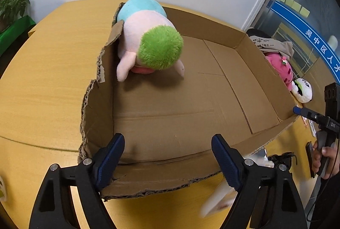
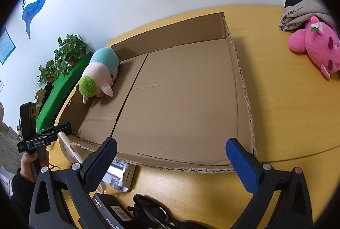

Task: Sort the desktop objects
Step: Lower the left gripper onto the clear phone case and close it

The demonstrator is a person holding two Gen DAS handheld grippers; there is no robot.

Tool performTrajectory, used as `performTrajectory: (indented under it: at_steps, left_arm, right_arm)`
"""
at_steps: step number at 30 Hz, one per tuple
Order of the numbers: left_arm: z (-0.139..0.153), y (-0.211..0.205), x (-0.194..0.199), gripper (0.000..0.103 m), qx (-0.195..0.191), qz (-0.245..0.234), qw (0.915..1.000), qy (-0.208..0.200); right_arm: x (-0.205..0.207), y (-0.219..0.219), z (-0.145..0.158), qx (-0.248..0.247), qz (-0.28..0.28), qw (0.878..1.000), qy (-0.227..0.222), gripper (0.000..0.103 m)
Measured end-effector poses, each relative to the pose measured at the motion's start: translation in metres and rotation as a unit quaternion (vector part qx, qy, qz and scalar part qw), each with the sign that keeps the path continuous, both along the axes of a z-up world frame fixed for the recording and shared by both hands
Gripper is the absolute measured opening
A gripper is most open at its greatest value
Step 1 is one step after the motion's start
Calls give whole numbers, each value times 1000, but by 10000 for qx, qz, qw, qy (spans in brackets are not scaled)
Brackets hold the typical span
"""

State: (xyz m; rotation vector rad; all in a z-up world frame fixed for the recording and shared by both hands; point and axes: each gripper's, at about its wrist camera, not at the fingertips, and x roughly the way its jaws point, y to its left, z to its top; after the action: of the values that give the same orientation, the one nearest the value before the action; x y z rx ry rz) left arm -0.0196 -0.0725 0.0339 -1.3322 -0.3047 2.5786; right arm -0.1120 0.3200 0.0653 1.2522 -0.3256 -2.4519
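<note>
White-walled office w/ a round yellow wooden table (image 2: pixel 286 114); landmark is the shallow open brown cardboard box (image 2: pixel 184 88) on it. Inside the box, far-left corner: 1 plush toy w/ green head, pink body, blue rear (image 1: pixel 148 37). Outside, beyond the box's right wall: 1 pink plush (image 2: pixel 316 46), touching 1 grey printed cloth (image 2: pixel 301 10), plus 1 small white plush (image 1: pixel 302 89). Just before the box's near wall: 1 black pair of sunglasses (image 2: pixel 148 209), 1 black "65W" charger box (image 2: pixel 112 212), 1 white folding stand (image 2: pixel 121 173).

Left gripper (image 1: pixel 167 156) hangs over the near wall, jaws wide, nothing between. Right gripper (image 2: pixel 176 161) likewise, wide and empty.

Probably picking next item: drop low, straddle one small item squarely, close before lifting over the wall.
</note>
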Motion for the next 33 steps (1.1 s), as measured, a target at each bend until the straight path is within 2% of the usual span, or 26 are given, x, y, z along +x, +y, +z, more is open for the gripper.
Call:
performTrajectory:
  at_steps: [2,6,14,18,21,24,26,27,29,30,32,33]
  left_arm:
    - [6,-3,6,87,50,34,9999,94]
    - [23,1,25,88,229,-84,9989,393]
    - [23,3,60,89,44,-180,9987,470]
    - [21,10,77,87,-82,-225,9990,380]
    - [14,10,89,87,-104,-174,9995,245]
    - [-8,9,91,85,-104,-105,9998,-105]
    - [-22,9,90,62,-71,-69,9994,-336]
    - [-32,9,90,55,-96,-86,9987,-489]
    - [-42,7,89,35,-140,10,9979,-627]
    - [-44,5,91,33,-107,69,9986,-519]
    - [-46,2,91,15,-79,102,9986,-522]
    - [-46,-1,92,14,-87,129,9985,-527]
  right_arm:
    - [2,-3,3,22,-6,10000,-23,102]
    - [17,-18,12,-195,375,9991,34,102]
    - [47,-93,6,-470,1363,9893,-236,102]
    - [57,-139,-3,-1122,1996,9719,-543,102]
    - [65,-164,-10,-1127,2224,9670,-520,102]
    - [61,-174,-29,-1018,2104,9694,-748,102]
    - [59,-177,-39,-885,2077,9704,-860,100]
    - [59,-179,-38,-761,2110,9713,-797,100]
    - [62,-183,-36,-436,2190,9722,-703,100]
    - [65,-185,-36,-244,2240,9722,-640,100]
    - [69,-187,-37,145,2301,9716,-528,100]
    - [68,-187,-40,376,2295,9712,-525,100]
